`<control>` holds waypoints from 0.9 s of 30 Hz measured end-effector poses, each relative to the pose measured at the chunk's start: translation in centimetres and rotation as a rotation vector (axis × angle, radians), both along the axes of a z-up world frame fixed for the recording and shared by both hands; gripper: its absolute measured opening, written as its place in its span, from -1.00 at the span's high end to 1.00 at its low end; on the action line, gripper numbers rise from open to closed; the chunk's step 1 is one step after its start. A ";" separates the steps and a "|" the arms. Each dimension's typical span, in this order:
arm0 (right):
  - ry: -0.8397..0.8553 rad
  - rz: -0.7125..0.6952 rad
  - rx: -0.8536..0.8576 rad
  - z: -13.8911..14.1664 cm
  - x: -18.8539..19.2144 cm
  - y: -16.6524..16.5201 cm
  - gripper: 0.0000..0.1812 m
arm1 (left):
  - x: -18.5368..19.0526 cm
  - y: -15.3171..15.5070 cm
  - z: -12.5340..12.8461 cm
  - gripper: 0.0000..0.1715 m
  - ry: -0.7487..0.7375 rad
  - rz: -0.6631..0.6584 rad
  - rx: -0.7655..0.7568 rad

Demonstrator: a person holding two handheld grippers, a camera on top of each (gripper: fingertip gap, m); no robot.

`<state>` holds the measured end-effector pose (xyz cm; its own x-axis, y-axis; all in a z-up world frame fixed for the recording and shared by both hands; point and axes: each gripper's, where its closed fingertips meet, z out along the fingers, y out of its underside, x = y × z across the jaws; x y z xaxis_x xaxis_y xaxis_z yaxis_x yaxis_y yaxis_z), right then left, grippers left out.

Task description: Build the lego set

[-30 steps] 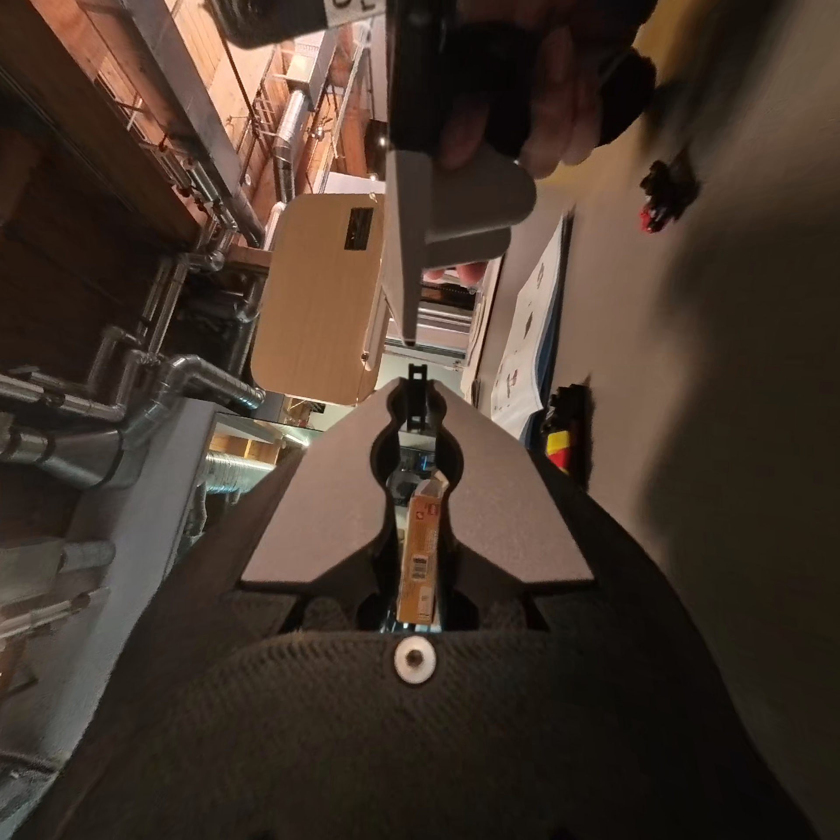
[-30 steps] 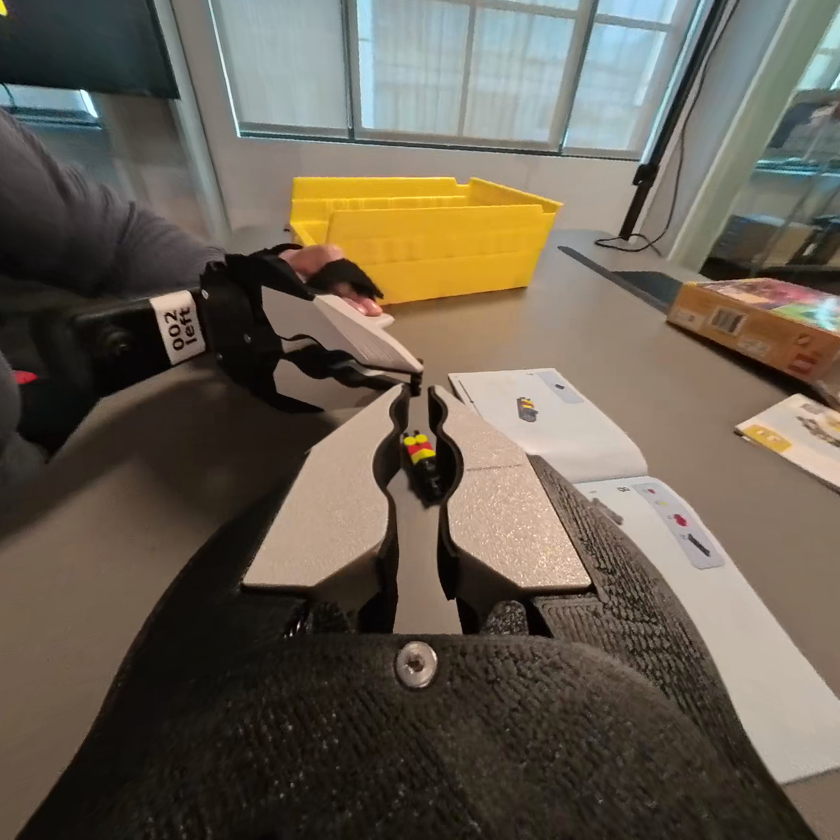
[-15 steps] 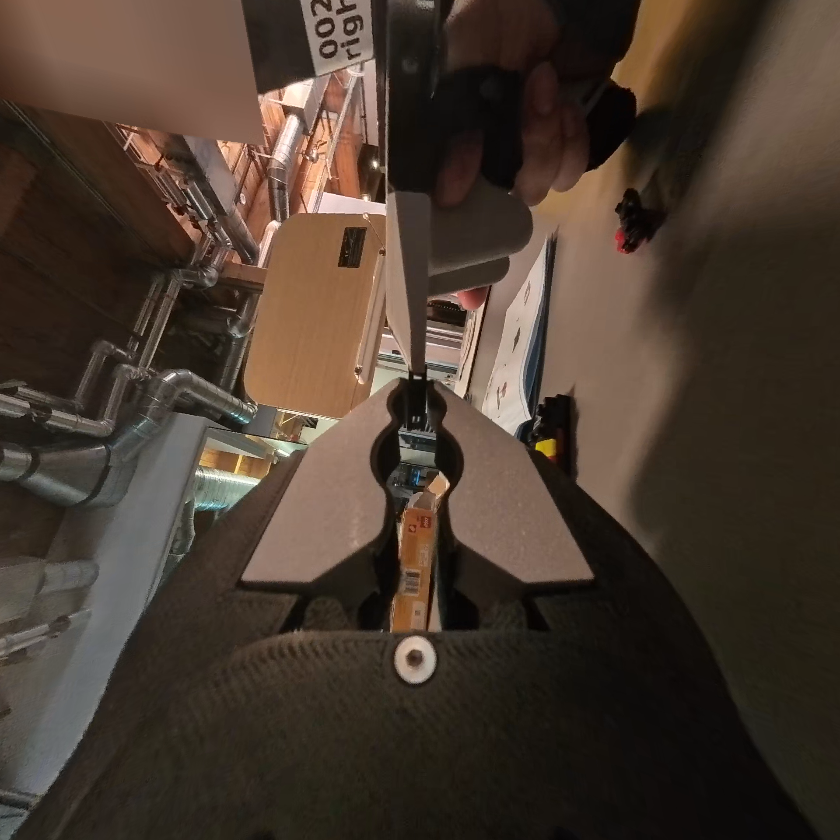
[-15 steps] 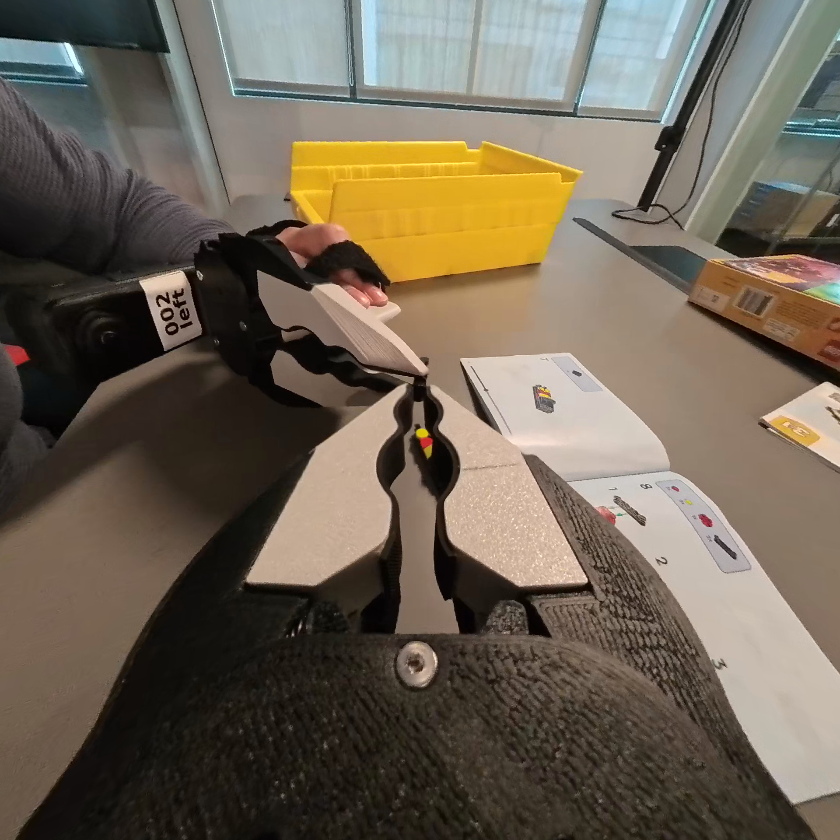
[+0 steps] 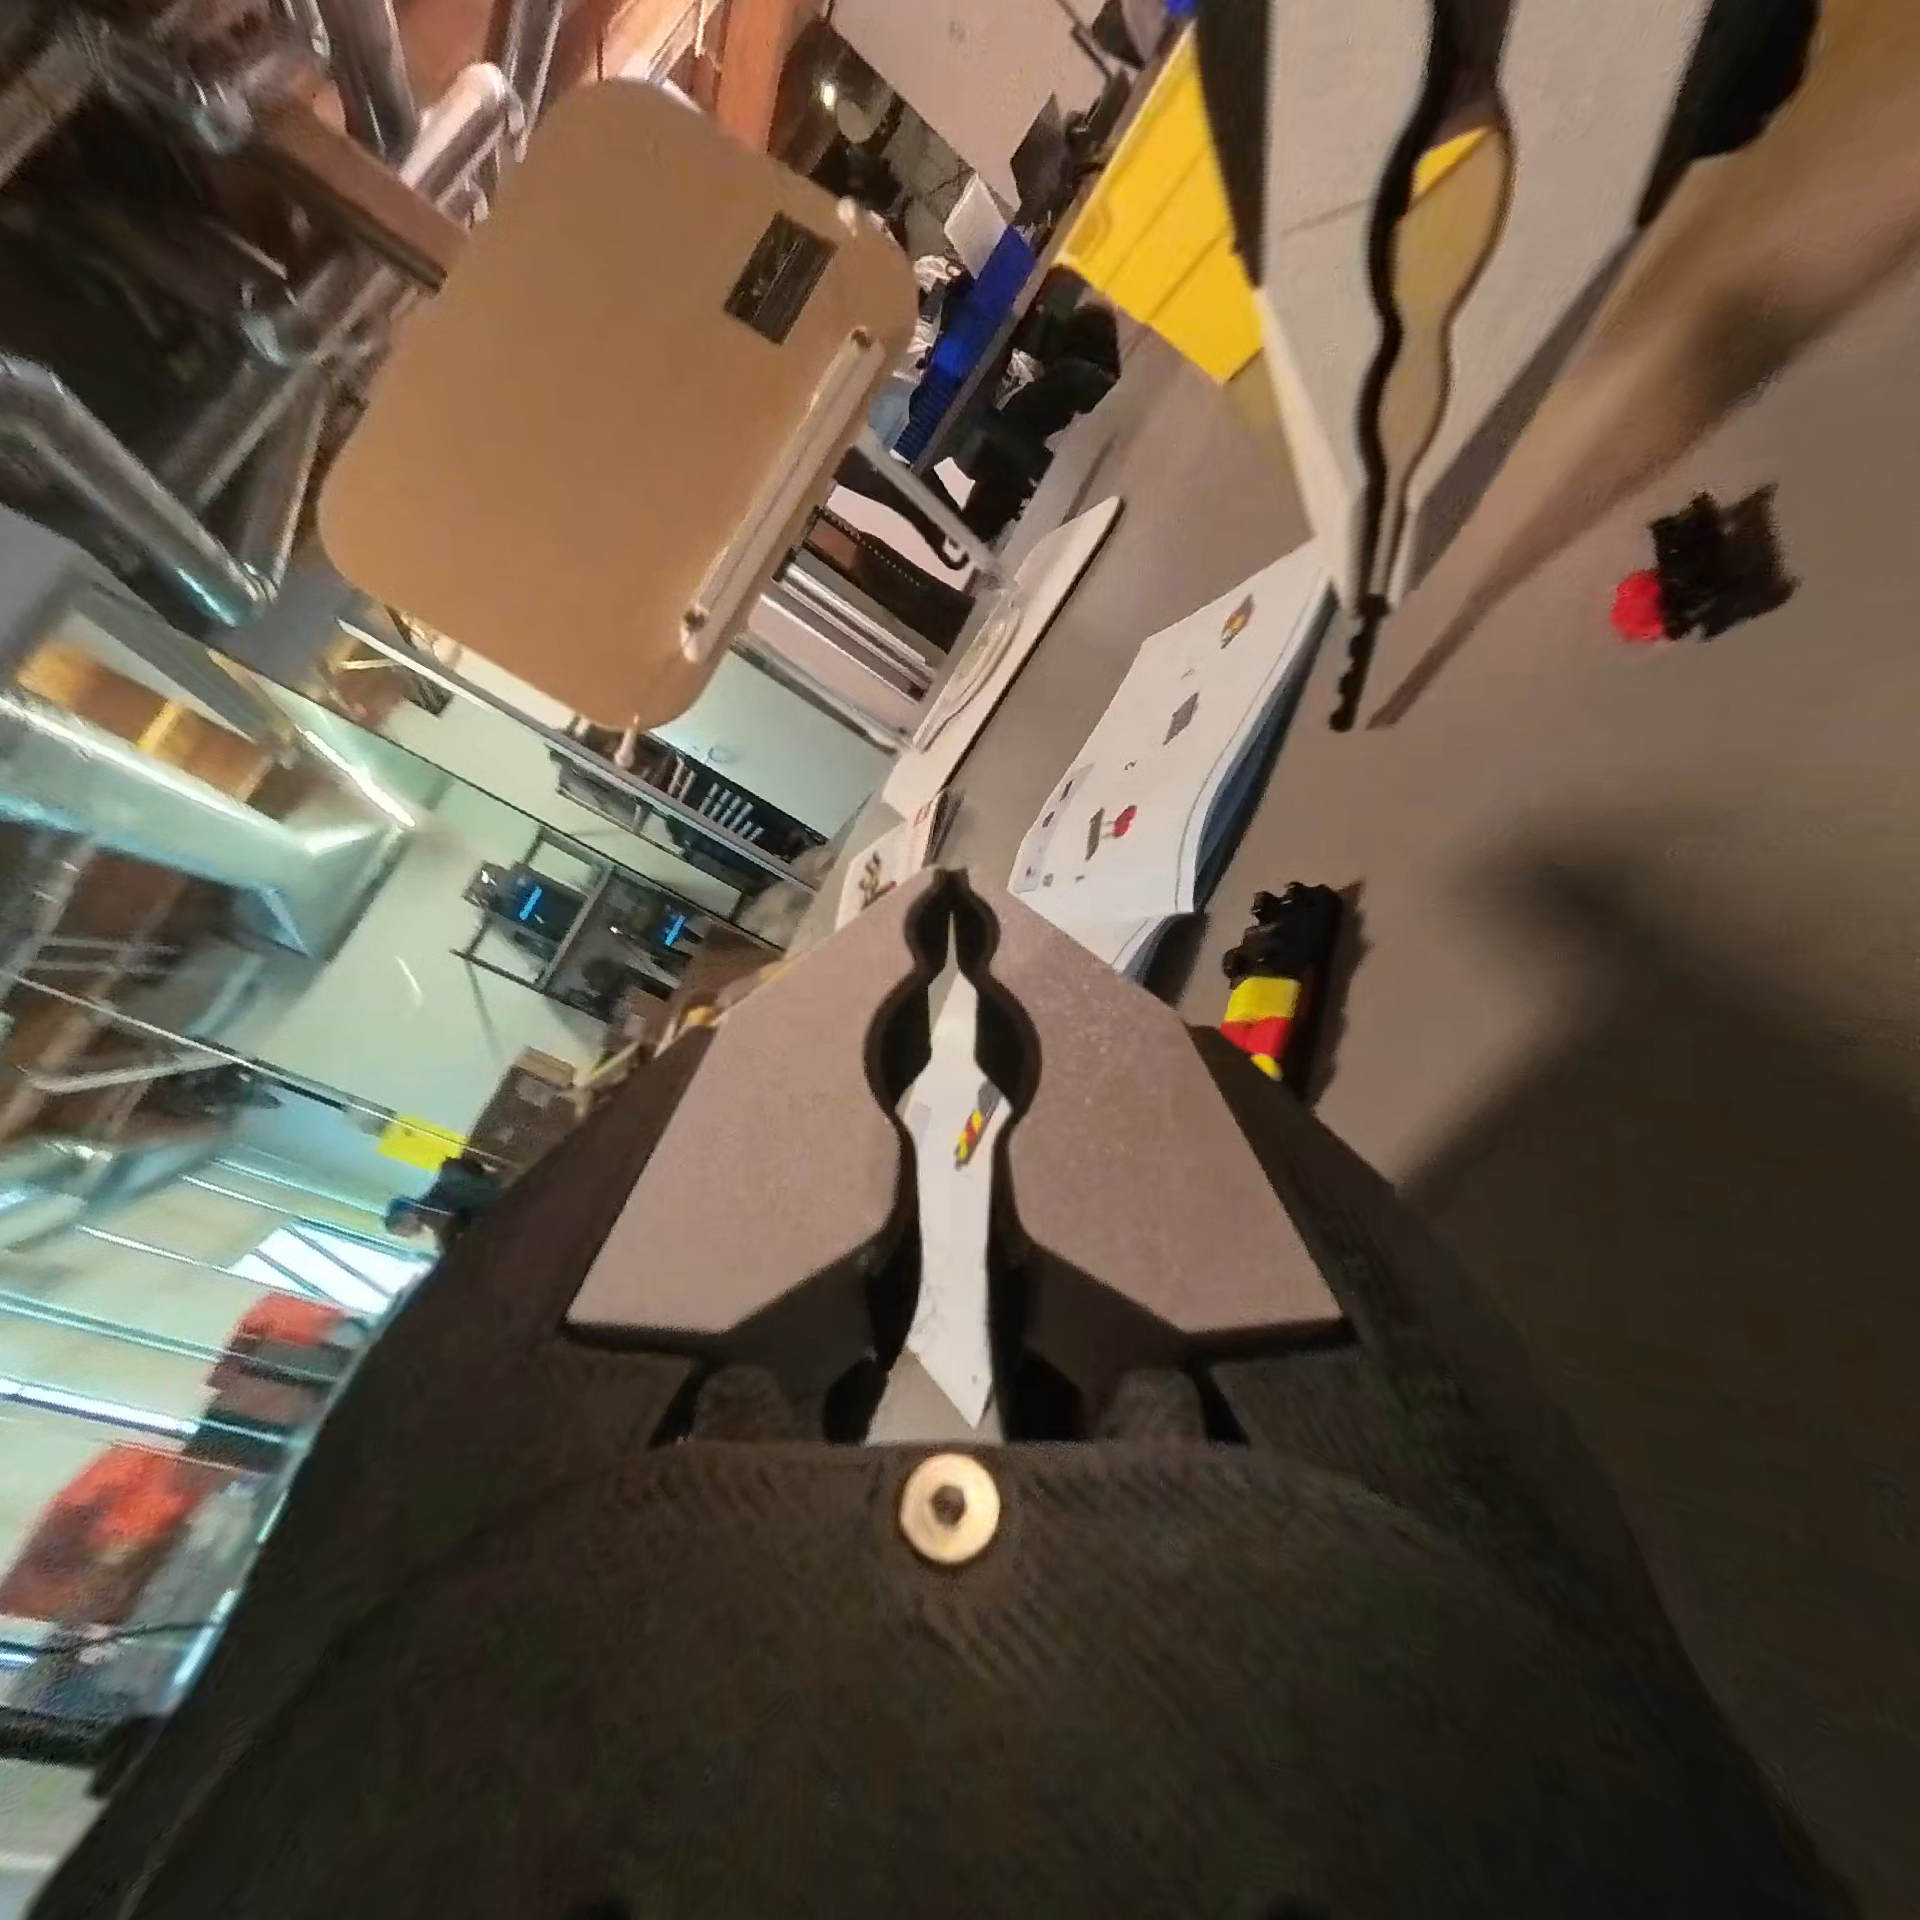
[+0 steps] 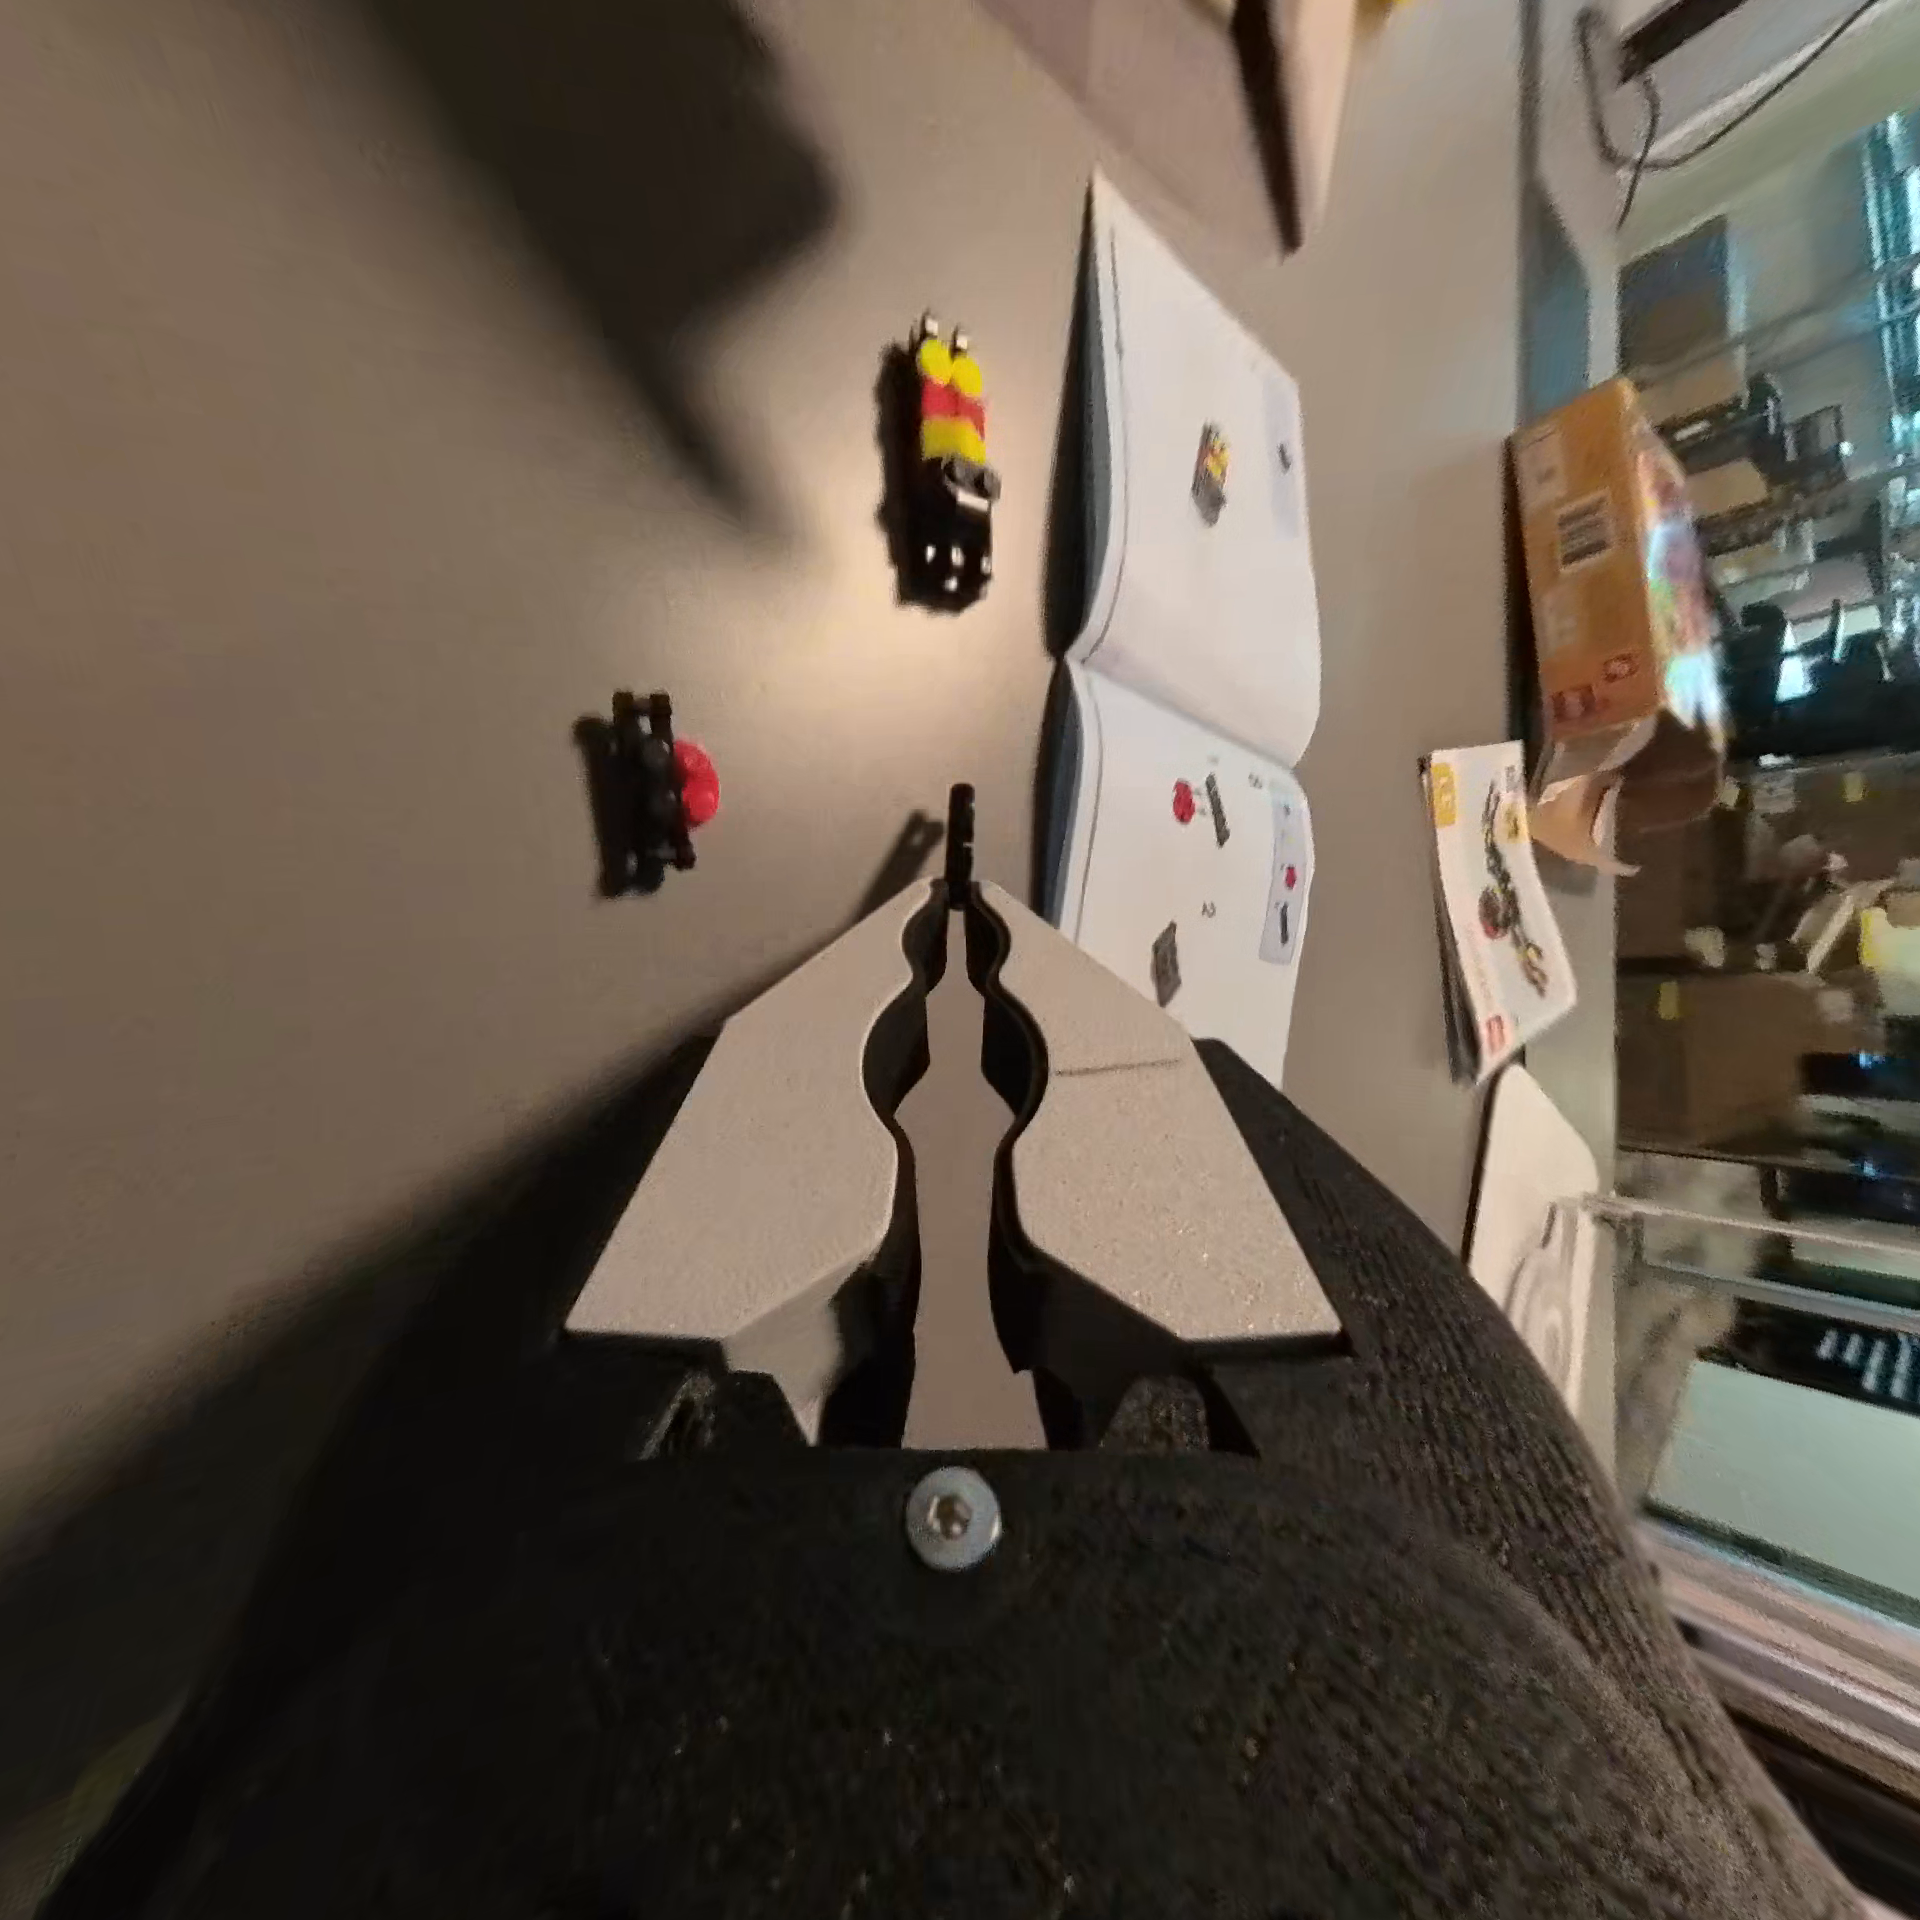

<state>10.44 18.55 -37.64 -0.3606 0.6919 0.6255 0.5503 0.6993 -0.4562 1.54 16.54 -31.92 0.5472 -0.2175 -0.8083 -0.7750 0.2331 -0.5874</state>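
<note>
Your right tool [image 6: 958,883] was clamped on a thin black Lego strip [image 6: 960,831], its long axis running straight out from the tips. The black-and-red subassembly [image 6: 649,795] lay on the worktop [image 6: 312,520] just left of it; your left tool [image 5: 951,894] sat closed and empty

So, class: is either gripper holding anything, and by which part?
The right gripper pinches a thin black lego piece by its near end. The left gripper holds nothing.

a yellow bin [image 5: 1164,249] stands beyond a tan chair back [image 5: 582,416].
</note>
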 end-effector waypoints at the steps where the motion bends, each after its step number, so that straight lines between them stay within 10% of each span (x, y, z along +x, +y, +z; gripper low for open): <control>1: -0.017 -0.015 0.001 -0.3 0.3 0.3 0.99 | -0.2 0.1 0.0 1.00 -0.019 0.005 -0.011; 10: -0.066 -0.103 -0.053 -1.2 1.7 1.4 0.95 | -0.7 0.7 -0.7 1.00 -0.068 0.011 -0.091; 21: 0.075 -0.367 -0.684 0.3 0.3 1.0 0.71 | -0.5 0.7 -1.2 1.00 -0.053 -0.004 -0.111; 27: 0.052 -0.455 -0.627 -1.0 0.0 1.8 0.87 | -0.3 0.6 -1.2 1.00 -0.041 -0.013 -0.108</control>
<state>10.40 20.37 -38.67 0.0633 0.9951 0.0762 0.6882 0.0118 -0.7254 1.28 17.18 -33.16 0.5758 -0.3091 -0.7569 -0.7473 0.1767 -0.6406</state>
